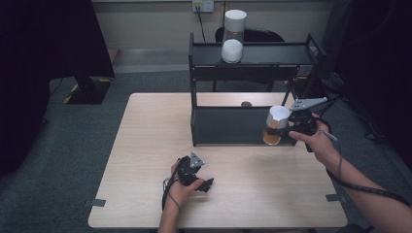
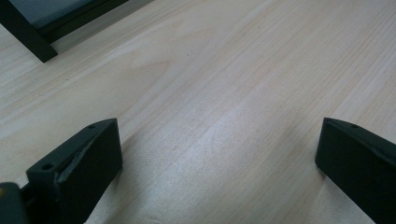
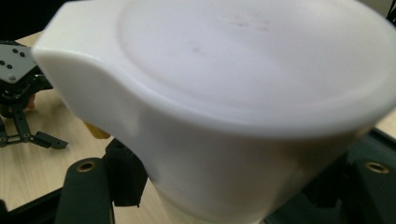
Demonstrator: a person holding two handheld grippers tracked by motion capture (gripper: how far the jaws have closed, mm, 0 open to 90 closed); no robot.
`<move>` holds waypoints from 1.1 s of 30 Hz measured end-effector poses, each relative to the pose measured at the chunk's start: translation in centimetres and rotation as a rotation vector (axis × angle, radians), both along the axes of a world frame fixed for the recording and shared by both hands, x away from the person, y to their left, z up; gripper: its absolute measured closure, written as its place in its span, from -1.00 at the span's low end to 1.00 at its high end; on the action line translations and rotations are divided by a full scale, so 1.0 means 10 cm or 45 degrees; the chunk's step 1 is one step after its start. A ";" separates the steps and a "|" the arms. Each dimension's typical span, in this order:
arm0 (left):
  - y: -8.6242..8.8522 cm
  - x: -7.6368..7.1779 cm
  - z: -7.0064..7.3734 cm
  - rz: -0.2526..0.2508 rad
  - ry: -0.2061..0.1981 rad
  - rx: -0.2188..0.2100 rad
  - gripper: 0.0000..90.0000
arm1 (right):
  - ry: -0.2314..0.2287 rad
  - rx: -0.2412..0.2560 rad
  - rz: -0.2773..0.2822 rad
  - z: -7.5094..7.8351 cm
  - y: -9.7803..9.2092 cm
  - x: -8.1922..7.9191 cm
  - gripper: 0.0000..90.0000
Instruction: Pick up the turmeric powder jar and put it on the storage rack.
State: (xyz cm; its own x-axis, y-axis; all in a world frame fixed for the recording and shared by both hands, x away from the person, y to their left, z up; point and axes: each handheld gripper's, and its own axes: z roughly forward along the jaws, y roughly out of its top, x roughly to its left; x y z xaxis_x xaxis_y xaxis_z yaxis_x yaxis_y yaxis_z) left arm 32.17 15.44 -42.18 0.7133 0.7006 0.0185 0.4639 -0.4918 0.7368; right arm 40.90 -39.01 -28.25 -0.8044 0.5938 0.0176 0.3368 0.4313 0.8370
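A jar with a white lid (image 1: 275, 124) and orange contents is at the right end of the black rack's lower shelf (image 1: 228, 127). My right gripper (image 1: 284, 127) is shut on the jar from the right. In the right gripper view the white lid (image 3: 243, 79) looms close, with the black fingers (image 3: 86, 186) on either side of the jar below it. My left gripper (image 1: 206, 185) rests low on the wooden table (image 1: 145, 160) near the front, open. Its two fingers (image 2: 88, 158) stand far apart over bare wood.
On the rack's top shelf (image 1: 272, 53) stands a second clear jar (image 1: 233, 36) with a white lid and white contents. A small dark disc (image 1: 246, 104) lies on the table behind the rack. A dark stand (image 1: 87, 87) is on the floor at the far left.
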 end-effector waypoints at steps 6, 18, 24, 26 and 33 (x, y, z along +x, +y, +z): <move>0.00 0.00 0.00 0.000 0.000 0.000 -1.00 | -0.019 -0.021 -0.001 0.19 0.03 0.05 -0.32; 0.00 0.00 0.00 0.000 0.000 0.000 -1.00 | -0.038 -0.023 0.004 0.54 0.08 0.13 -0.32; 0.00 0.00 0.00 0.000 0.001 0.001 -1.00 | -0.045 -0.012 -0.004 0.70 0.08 0.18 -0.32; 0.00 0.00 0.00 0.000 0.001 0.001 -1.00 | -0.050 -0.015 -0.009 0.75 0.08 0.19 -0.32; 0.00 0.00 0.00 0.002 -0.001 -0.003 -1.00 | -0.066 -0.038 -0.014 0.92 0.09 0.24 -0.32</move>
State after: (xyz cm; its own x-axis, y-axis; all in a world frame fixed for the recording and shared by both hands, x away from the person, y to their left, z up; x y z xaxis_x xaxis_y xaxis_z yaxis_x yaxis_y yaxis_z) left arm 32.16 15.44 -42.21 0.7123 0.7017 0.0170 0.4642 -0.4891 0.7384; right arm 43.28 -38.10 -19.07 -0.7973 0.6022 -0.0419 0.2978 0.4528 0.8404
